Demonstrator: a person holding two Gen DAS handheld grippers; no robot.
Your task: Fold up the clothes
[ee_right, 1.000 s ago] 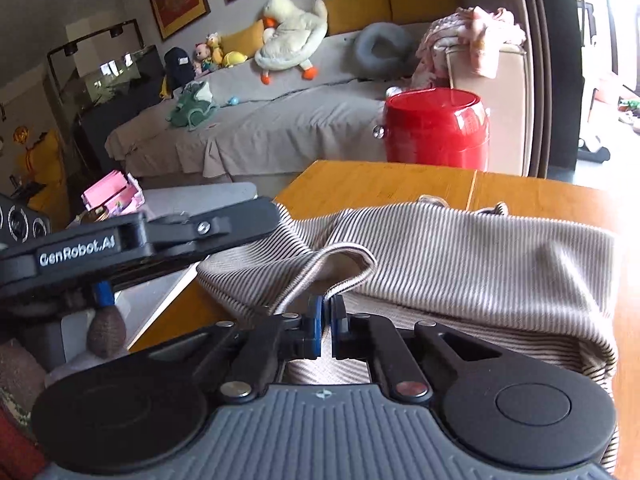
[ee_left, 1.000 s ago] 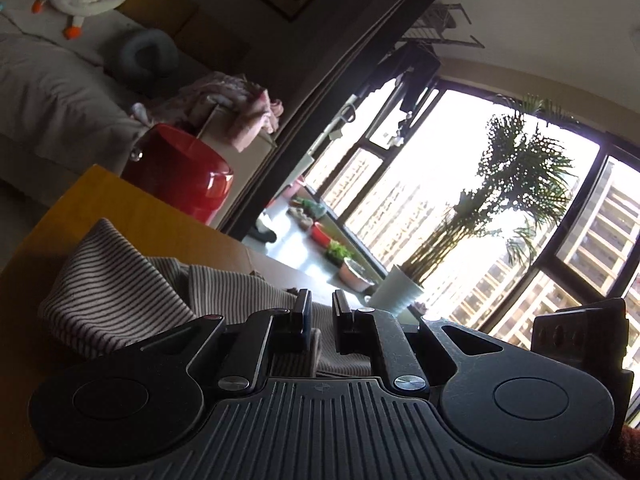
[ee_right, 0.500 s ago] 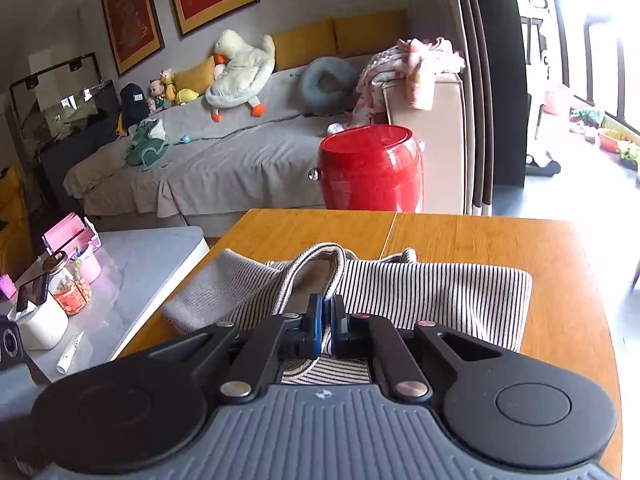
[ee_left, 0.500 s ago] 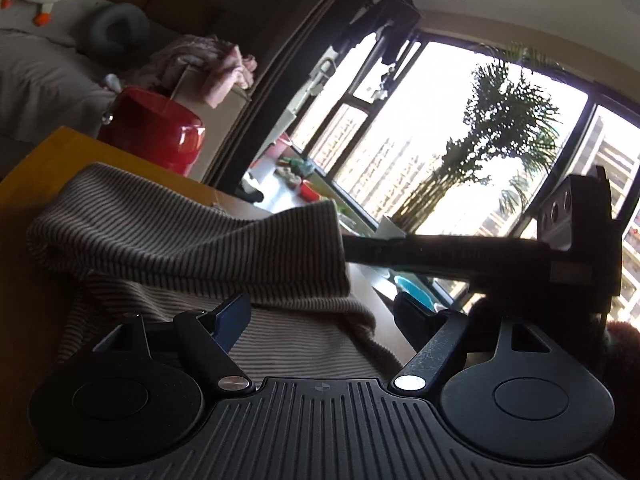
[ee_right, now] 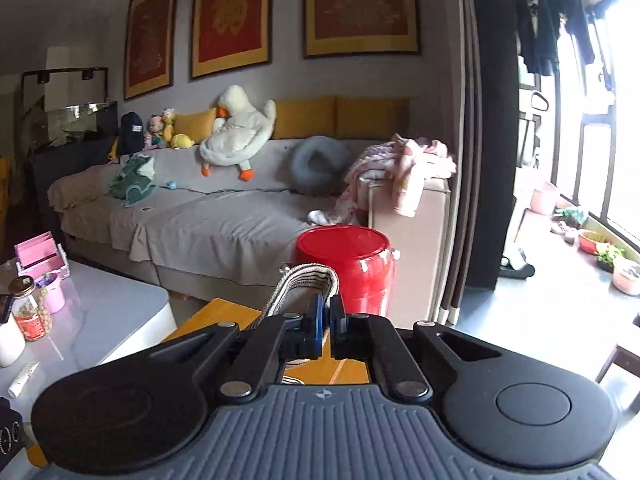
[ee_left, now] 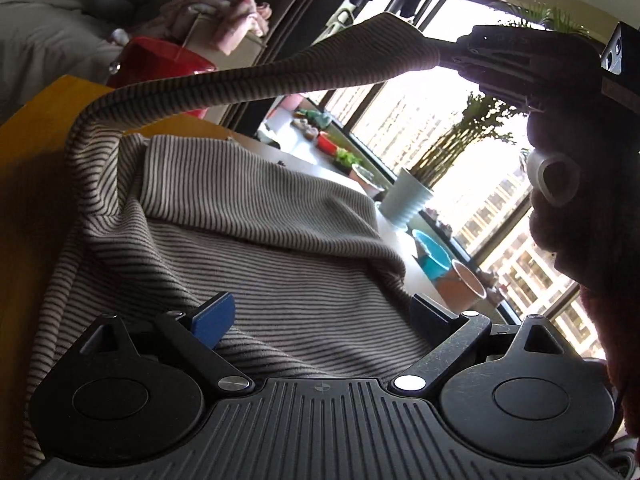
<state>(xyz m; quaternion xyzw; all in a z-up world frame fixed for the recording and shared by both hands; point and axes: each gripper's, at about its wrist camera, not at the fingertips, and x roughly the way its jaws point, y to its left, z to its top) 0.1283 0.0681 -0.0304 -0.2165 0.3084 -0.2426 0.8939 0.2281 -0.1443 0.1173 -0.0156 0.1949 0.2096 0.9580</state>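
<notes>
Striped garment (ee_left: 260, 240) strip runs table-to-R gripper (ee_right: 325, 316), prob. taut.

My left hand-held gripper (ee_left: 322, 312) tilts a little downward, its jaws wide and opening further, the blue-padded finger (ee_left: 214, 318) on the left and the dark one on the right, neither pad pressing on anything. My right hand-held gripper (ee_right: 326, 318) is raised, up at the right in the left view, jaws clamped together on a strip of the striped garment (ee_right: 306, 280).
</notes>
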